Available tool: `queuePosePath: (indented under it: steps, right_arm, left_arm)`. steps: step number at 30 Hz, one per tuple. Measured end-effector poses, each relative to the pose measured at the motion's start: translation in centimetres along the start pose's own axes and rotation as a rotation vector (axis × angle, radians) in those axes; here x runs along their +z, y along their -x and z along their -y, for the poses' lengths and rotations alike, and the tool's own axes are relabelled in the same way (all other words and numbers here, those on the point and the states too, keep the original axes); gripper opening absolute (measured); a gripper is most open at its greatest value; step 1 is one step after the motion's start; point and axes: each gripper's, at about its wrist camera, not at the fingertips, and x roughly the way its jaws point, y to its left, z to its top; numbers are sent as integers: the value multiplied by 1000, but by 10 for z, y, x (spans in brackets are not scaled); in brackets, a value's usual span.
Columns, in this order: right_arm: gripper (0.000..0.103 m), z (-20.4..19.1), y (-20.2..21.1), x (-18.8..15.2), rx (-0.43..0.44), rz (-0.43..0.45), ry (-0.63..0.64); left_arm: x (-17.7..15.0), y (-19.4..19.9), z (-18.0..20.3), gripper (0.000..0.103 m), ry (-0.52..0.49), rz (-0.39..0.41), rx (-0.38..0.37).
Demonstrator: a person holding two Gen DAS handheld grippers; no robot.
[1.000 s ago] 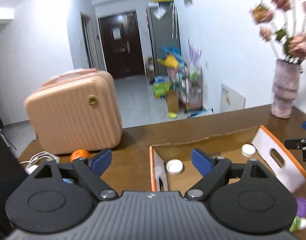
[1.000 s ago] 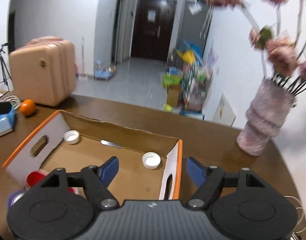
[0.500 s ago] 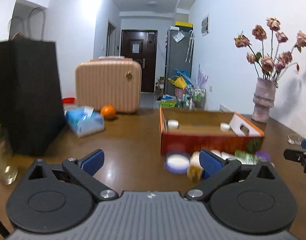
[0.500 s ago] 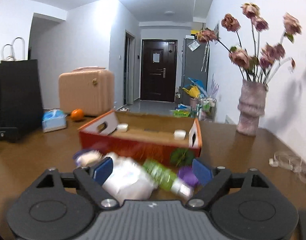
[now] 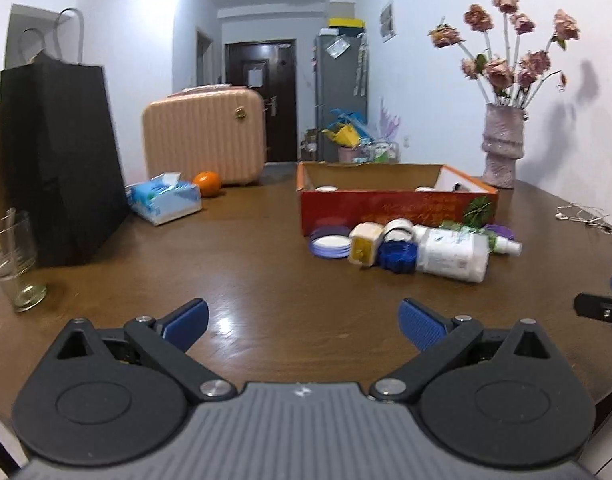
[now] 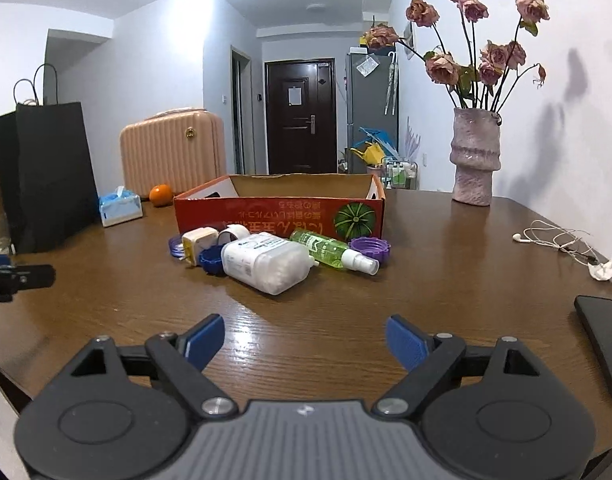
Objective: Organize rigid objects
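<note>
Both grippers have pulled back from over the big red box and now sit low at the near table edge, so the sorting looks barely started. The left gripper and right gripper are spread wide, holding nothing. Inside the box are two small white caps. The white bottle, green spray bottle and purple lid lie just outside it.

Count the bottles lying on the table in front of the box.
2: white bottle on its side mid-pile; green spray bottle beside it, right in the right-wrist view. Others may be hidden behind them.
</note>
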Motion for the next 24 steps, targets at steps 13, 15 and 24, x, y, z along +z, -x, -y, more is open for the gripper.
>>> queuePosePath:
  steps: [13,15,24]
  right_arm:
    - [88,18,-67,21,-24,-53,-13]
    - [88,21,-78,25,-35,-61,-14]
    - [87,17,-123,43,-3,-80,-5]
  left_arm:
    - [24,-76,28,103,-65,-49,-79]
    - [34,-97,33,103,-88,-47,-90]
    - [62,-192,43,71,-109,-92,-174]
